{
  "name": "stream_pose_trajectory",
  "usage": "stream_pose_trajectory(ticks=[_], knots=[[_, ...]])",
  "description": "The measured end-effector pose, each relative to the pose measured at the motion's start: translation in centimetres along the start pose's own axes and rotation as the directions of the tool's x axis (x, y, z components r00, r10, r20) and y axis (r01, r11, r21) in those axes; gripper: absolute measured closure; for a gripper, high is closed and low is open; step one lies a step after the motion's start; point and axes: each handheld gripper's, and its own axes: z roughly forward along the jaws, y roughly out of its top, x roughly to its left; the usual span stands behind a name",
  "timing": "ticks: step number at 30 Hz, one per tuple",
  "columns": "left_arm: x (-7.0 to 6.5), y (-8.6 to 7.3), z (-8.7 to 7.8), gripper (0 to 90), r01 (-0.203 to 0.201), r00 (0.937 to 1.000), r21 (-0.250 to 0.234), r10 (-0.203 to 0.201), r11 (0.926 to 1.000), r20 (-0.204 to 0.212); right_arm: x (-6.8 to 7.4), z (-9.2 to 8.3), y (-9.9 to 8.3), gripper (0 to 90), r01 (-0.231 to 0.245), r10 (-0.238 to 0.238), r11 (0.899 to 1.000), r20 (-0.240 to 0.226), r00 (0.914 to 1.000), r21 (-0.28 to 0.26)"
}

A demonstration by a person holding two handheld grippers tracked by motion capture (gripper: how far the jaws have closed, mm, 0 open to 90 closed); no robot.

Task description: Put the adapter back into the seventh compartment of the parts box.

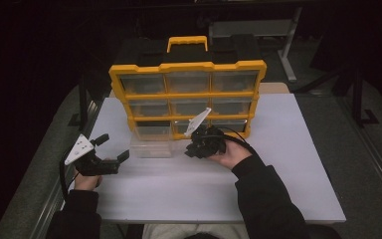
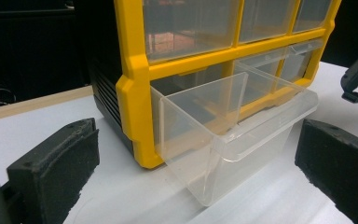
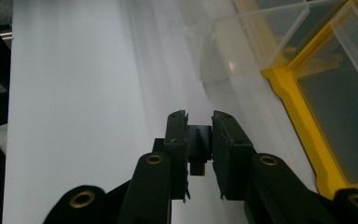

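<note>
A: While the yellow organizer (image 1: 187,94) stands upright at the table's (image 1: 298,164) far side, its bottom-left clear drawer (image 2: 223,135) sits pulled out, seemingly empty.

B: Left gripper (image 1: 110,149)?

A: Spread wide, short of the drawer. Right gripper (image 3: 199,140) pinches a small black part (image 3: 199,151).

B: Advice?

A: Carry it over the drawer mouth, release low.

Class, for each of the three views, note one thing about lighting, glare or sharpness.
High view: the room behind the yellow organiser is almost black, while the white table is lit and slightly soft. Left gripper view: the pulled-out clear drawer is sharp; the near black pads look softer. Right gripper view: the tabletop is streaked and washed out, yet the right tongs stay crisp.
</note>
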Motion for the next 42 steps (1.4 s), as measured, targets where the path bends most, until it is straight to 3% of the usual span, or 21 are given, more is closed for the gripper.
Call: stream_pose_trajectory(ticks=[16,42], knots=[[0.0,0.0,0.1,0.0,-0.001,1.0000,0.002,0.001,1.0000,0.000,-0.6,-0.7,1.6,75.1,0.015,-0.015,1.000,0.006,0.9999,-0.009],[0.0,0.0,0.0,0.0,-0.002,1.0000,0.001,0.002,1.0000,0.002,-1.3,-1.3,5.9,75.0,0.068,-0.068,0.998,0.020,0.9975,-0.016]])
